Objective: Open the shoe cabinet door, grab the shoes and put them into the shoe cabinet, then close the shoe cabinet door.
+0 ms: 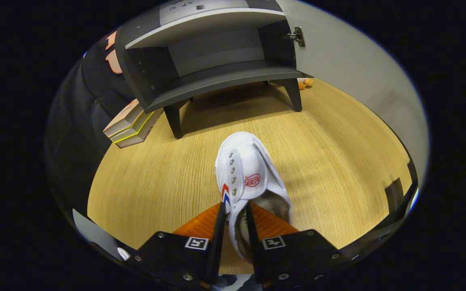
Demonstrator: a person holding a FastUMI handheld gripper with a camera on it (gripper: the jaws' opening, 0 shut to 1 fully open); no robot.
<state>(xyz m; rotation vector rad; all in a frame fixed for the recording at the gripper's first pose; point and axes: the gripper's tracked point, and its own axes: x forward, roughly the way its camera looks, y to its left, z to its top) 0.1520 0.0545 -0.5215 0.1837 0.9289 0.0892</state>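
Note:
A white canvas shoe (249, 169) with a red logo on its tongue and red and blue side stripes hangs above the wooden floor, toe pointing away from me. My gripper (236, 210) is shut on the shoe's left side wall near the heel opening, one finger outside and one inside the shoe. Beyond the shoe stands the dark grey shoe cabinet (217, 76) on short legs. Its door (358, 68) is swung open to the right, hinge visible, and its lower shelf is bare.
A stack of flat boxes (130, 125) lies on the floor beside the cabinet's left leg. Small orange objects (305, 83) sit on the floor behind the right leg. Wooden floor (338, 153) stretches between me and the cabinet.

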